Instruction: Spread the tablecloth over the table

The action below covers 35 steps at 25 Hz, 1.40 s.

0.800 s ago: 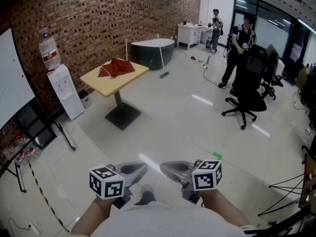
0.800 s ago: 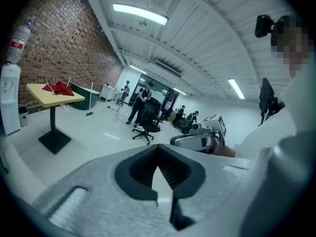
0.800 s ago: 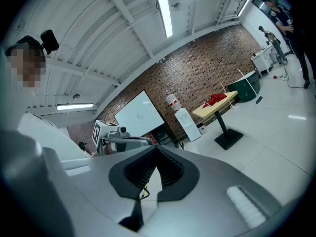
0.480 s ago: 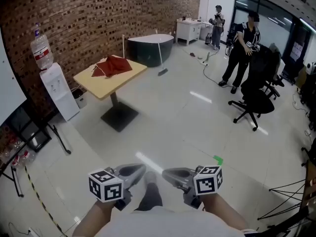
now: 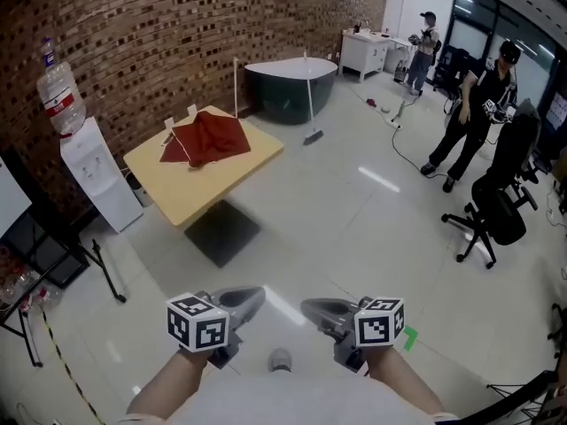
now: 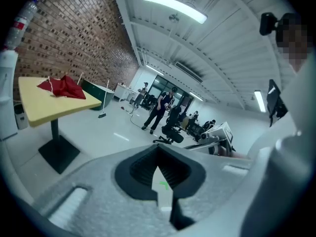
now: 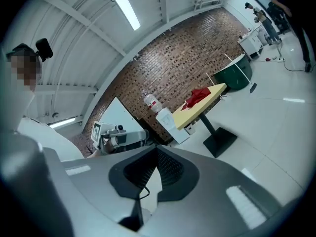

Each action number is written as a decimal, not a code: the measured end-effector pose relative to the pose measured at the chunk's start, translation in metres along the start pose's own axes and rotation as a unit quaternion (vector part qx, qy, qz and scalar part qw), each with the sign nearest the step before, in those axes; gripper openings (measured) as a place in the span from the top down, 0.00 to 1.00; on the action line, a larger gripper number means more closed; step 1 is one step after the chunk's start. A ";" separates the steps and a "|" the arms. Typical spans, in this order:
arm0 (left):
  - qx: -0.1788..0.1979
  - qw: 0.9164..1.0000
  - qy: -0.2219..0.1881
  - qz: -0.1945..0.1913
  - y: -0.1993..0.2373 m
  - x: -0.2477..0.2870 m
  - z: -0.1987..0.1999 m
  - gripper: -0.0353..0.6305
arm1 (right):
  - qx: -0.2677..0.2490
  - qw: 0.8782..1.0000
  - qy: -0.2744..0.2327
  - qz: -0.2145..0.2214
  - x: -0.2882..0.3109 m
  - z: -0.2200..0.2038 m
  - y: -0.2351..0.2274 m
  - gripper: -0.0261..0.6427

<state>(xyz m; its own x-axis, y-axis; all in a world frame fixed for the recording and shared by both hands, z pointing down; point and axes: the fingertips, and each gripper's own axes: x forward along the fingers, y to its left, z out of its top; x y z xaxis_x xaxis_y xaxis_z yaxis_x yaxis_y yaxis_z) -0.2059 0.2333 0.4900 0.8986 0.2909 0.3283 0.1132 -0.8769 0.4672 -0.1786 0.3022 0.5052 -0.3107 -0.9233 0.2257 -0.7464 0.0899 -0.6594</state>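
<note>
tablecloth: soft cloth | table: smooth matt top | floor: glossy tile | wall: rough brick

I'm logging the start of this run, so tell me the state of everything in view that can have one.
Red cloth tablecloth: bunched in a heap, not spread.
Square yellow-topped pedestal table: upright, top mostly uncovered.
Left gripper: shut, empty, away from the table.
Right gripper: shut, empty.
White water dispenser: upright, bottle seated on top.
Black office chair: upright, unoccupied.
</note>
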 end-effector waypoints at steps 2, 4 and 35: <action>0.007 1.000 -0.008 0.011 0.027 0.013 0.056 0.95 | -0.004 1.000 0.000 0.003 0.017 0.056 -0.017 0.96; 0.015 0.999 -0.024 0.020 0.050 0.016 0.105 0.95 | -0.010 1.000 -0.004 0.007 0.033 0.103 -0.026 0.96; -0.075 0.947 -0.176 0.256 0.366 0.103 0.307 0.95 | -0.105 0.971 0.149 0.153 0.280 0.403 -0.263 0.96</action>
<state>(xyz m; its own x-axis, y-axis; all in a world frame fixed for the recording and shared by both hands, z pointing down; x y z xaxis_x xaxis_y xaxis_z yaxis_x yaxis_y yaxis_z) 0.0580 -0.1749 0.4428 0.9080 -0.3274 0.2616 -0.4141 -0.7962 0.4411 0.1678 -0.1305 0.4531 -0.6698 -0.6951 0.2611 -0.6862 0.4452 -0.5752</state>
